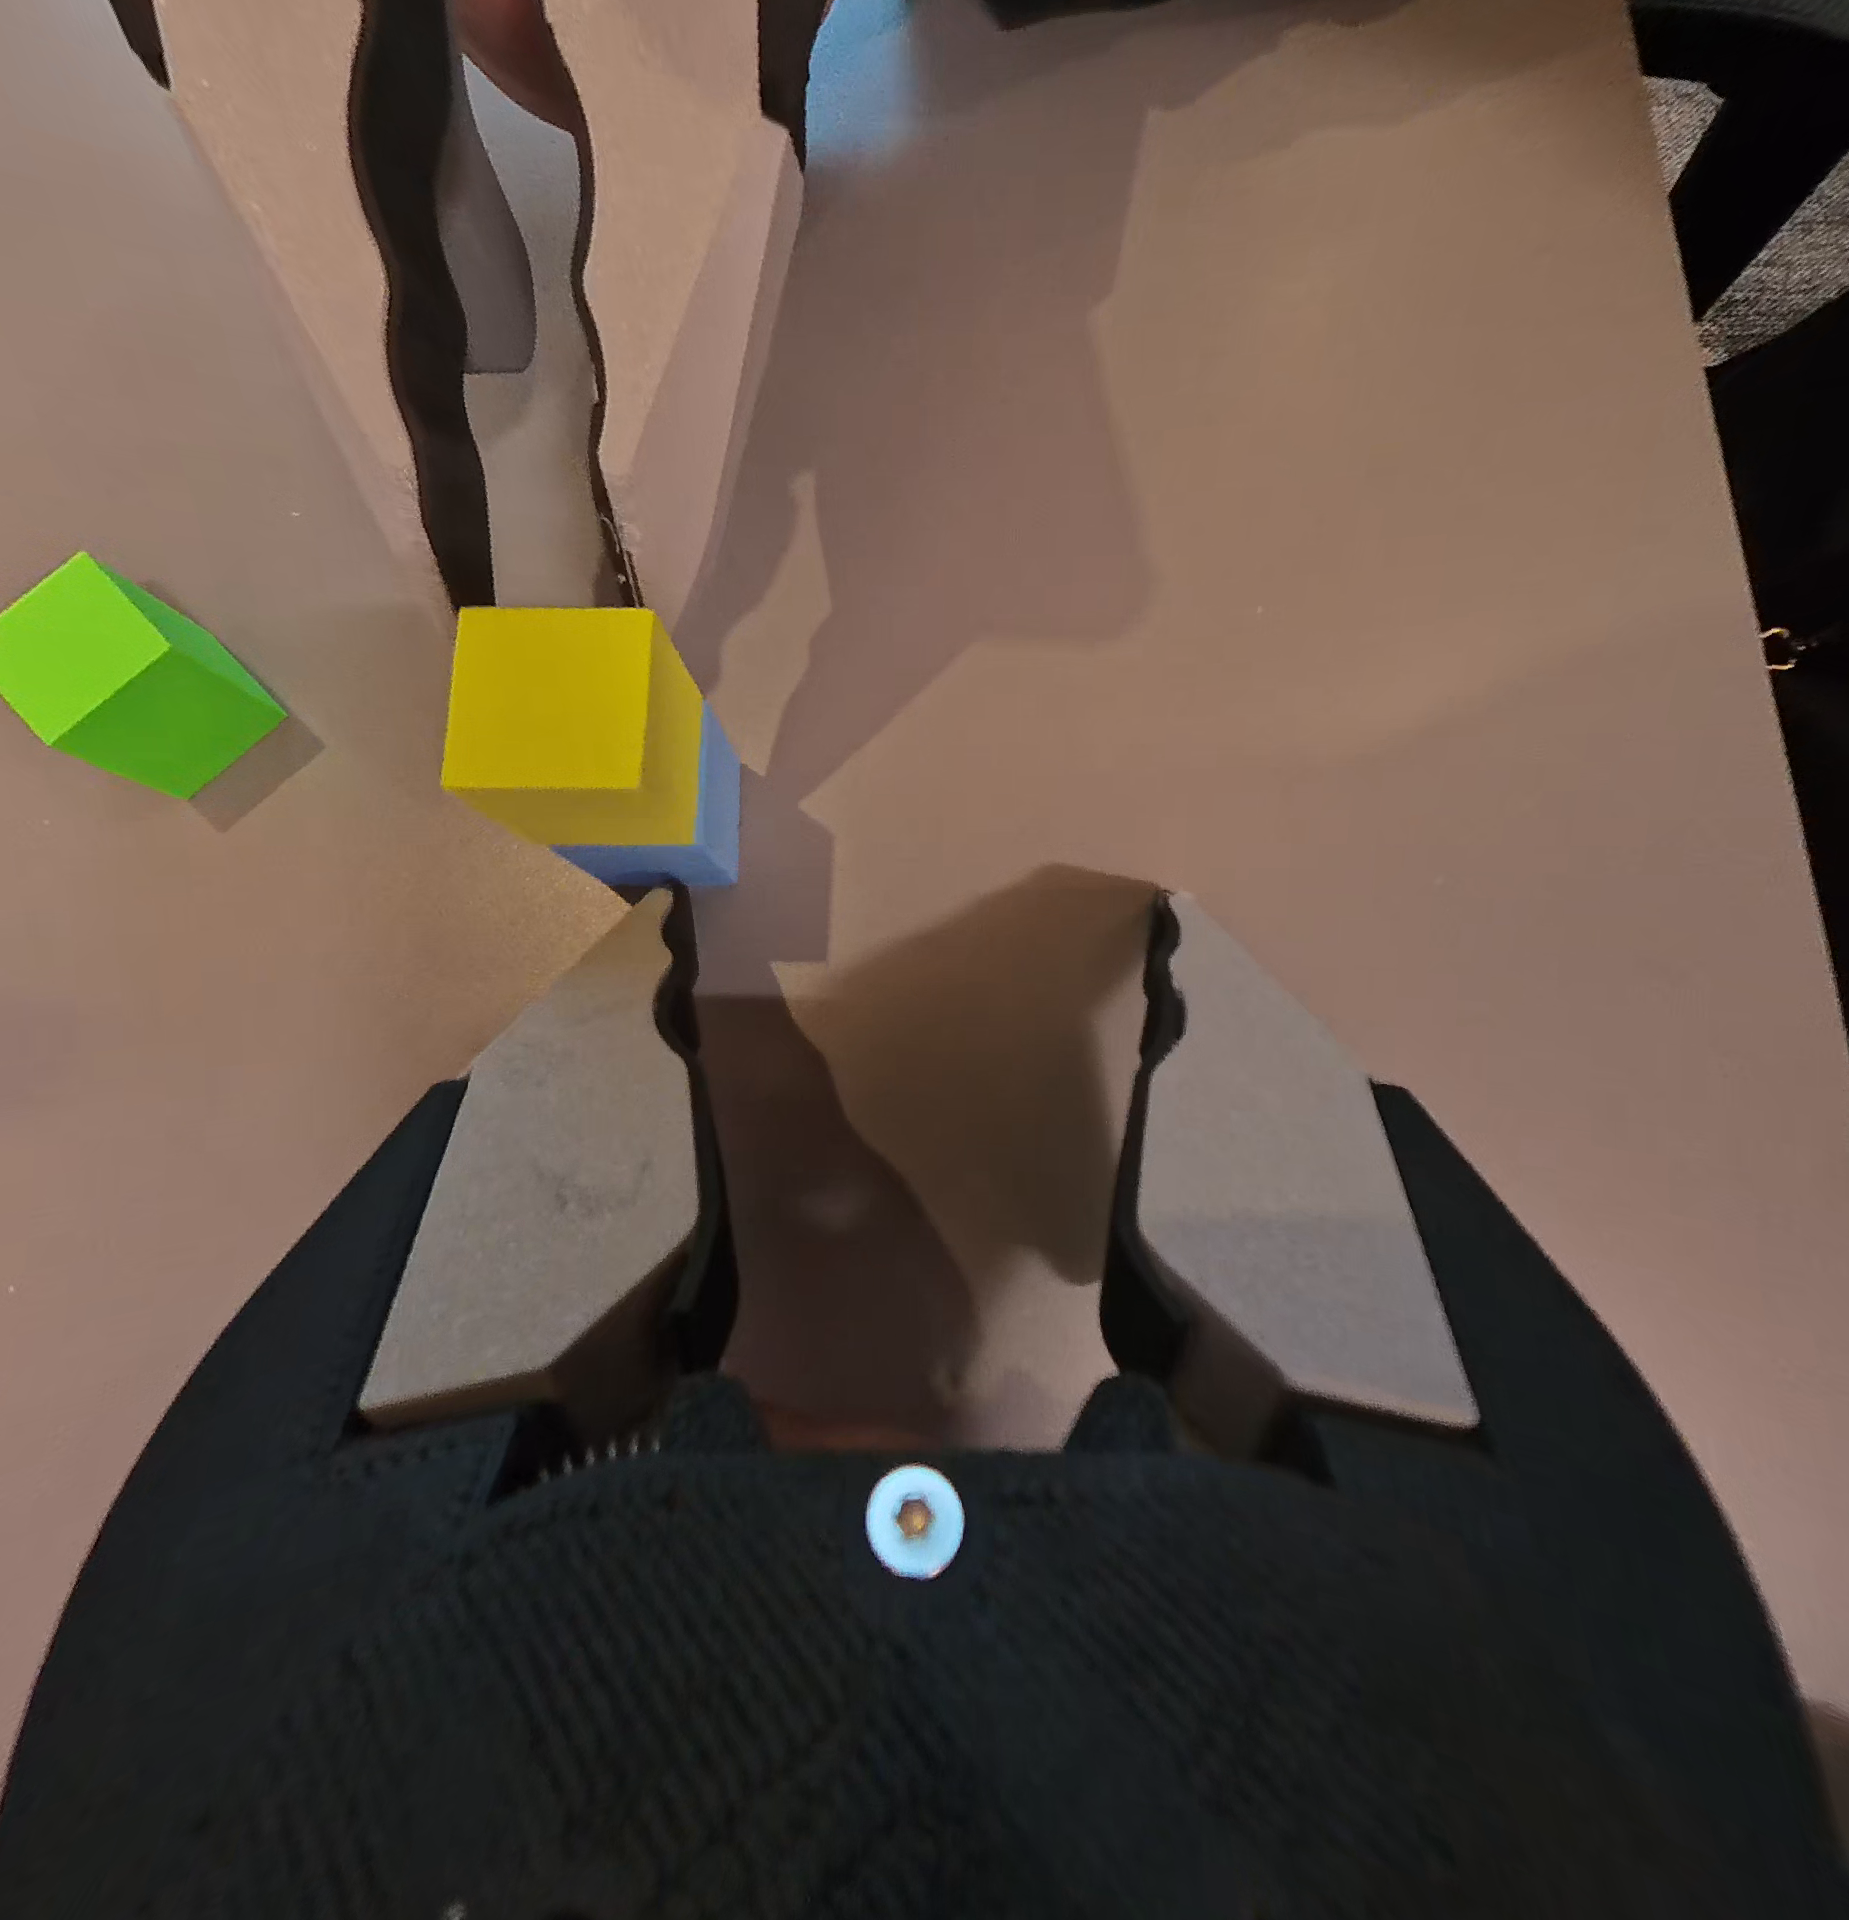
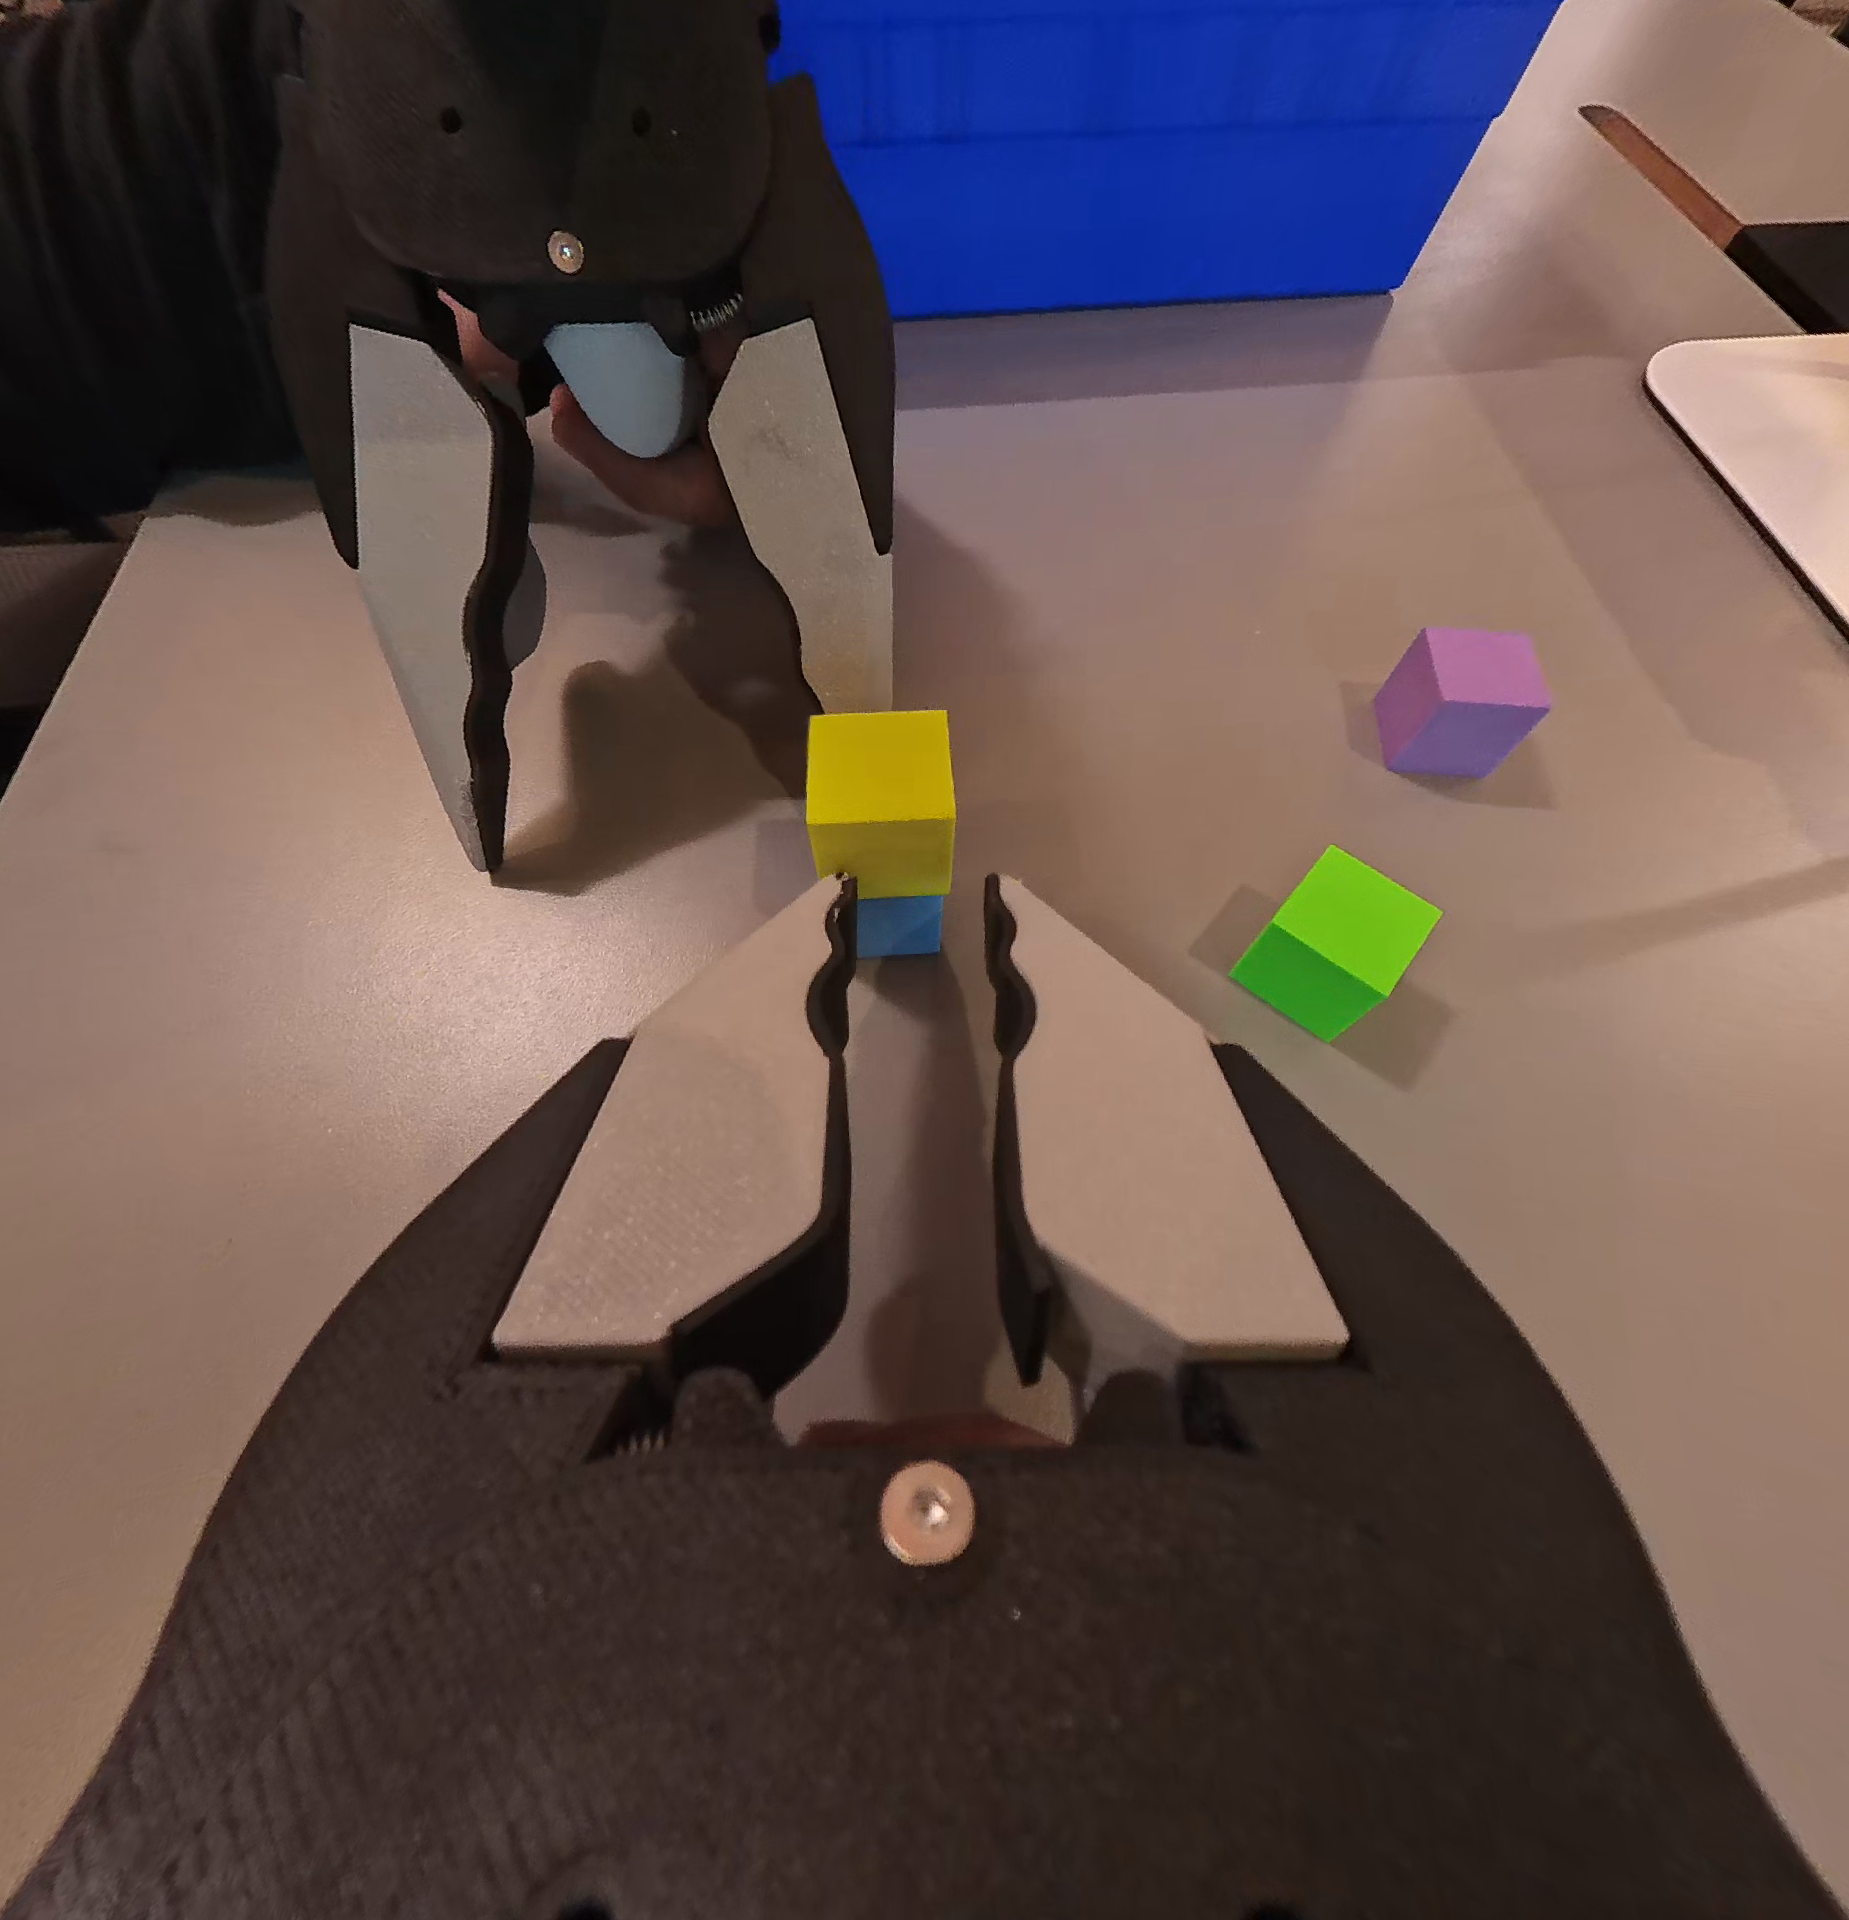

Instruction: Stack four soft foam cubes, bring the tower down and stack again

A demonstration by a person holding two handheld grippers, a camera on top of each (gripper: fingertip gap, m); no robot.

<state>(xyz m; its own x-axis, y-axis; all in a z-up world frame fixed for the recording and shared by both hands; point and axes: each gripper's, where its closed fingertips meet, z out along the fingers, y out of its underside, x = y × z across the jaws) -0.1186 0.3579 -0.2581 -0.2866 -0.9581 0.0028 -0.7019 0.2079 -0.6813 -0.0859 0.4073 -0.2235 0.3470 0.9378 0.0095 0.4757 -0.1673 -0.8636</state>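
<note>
A yellow cube [image 2: 878, 795] sits on a blue cube [image 2: 899, 925] mid-bench, so stacking looks half done. Both tools, left [image 1: 909, 904] and right [image 2: 915, 883], are spread and empty. Next likely: fetch the green cube [image 2: 1335, 940] or purple cube [image 2: 1460, 701]. The blue cube is mostly hidden.

each gripper has a black, ribbed printed body, with a silver screw [image 2: 927, 1513] at its centre. from the body run two flat grey fingers [image 2: 712, 1132] lined with wavy black pads. beside the screw a small coiled spring [image 2: 717, 310] shows.
</note>
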